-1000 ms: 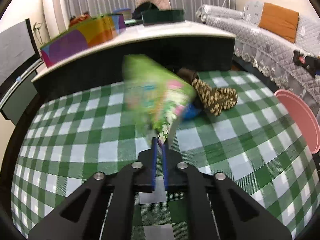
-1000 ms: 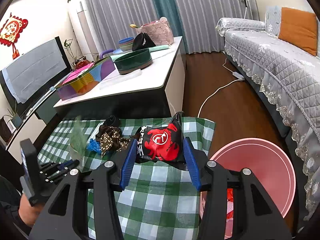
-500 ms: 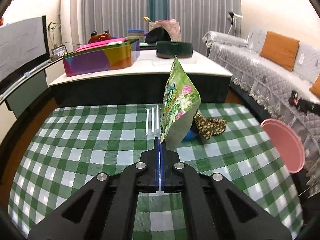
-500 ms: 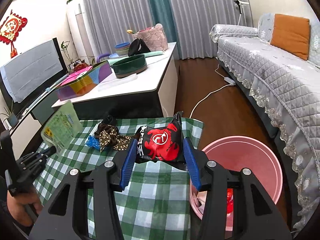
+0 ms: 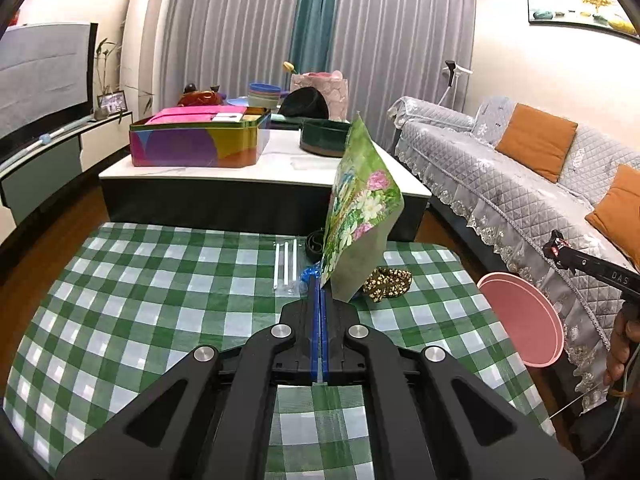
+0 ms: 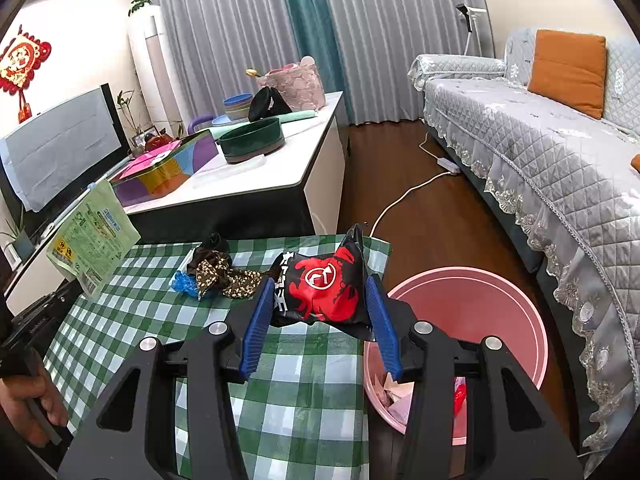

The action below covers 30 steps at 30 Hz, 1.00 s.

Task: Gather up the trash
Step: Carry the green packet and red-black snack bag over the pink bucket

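Green flowered foil pouch (image 5: 362, 216): looks light, thin and floppy, probably empty; it stands upright above the green-and-white checked tablecloth (image 5: 160, 304), clear of it, pinched by one lower corner.
Left gripper (image 5: 319, 286): blue pads pressed together on that corner, no gap showing; it points level across the table toward the far edge. A corner pinch leaves the pouch free to swing, so it would likely flap on a quick move.
Black and red crinkly snack bag (image 6: 320, 288): looks soft, slick and light, puffed a little; taken across its middle, which should keep it from twisting.
Right gripper (image 6: 318, 306): fingers set fairly wide with the bag wedged between the blue pads, both sides touching it; it is held over the table's right edge, angled slightly down.
Round pink plastic basin (image 6: 500, 320): on the floor just beside the table's right edge, already holding some scraps; the snack bag sits near its rim, not yet above its opening.
Brown patterned crumpled wrapper (image 6: 222, 274): lies on the cloth beside a small blue scrap (image 6: 183, 282), possibly plastic film; both ungrasped.
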Motion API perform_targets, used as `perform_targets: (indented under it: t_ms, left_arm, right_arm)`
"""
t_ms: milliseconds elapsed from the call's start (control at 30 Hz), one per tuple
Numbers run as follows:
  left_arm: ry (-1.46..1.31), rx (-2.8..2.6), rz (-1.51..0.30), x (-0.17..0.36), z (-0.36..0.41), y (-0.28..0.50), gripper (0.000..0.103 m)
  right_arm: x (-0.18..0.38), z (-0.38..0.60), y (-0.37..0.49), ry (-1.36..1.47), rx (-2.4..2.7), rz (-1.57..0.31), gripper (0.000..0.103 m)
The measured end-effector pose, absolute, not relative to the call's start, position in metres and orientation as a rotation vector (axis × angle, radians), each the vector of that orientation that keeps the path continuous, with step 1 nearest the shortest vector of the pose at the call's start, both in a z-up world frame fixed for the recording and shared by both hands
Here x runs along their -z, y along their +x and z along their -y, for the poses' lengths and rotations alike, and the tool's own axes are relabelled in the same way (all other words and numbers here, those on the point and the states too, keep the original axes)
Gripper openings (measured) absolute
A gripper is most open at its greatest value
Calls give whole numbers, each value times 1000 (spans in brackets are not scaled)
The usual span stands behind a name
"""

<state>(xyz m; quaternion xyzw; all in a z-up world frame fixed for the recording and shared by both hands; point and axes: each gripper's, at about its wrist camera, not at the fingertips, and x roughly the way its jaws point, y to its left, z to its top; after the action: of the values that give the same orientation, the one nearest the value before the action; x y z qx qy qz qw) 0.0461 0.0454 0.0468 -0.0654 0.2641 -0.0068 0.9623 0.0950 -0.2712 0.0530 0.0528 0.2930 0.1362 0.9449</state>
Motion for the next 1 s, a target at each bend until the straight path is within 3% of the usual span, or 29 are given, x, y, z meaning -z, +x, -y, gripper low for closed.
perform_targets:
  t_ms: [1000]
  left_arm:
    - [-95, 213, -546, -51, 45, 57, 0]
  right_arm:
    - [-64, 333, 80, 94, -108, -529, 48]
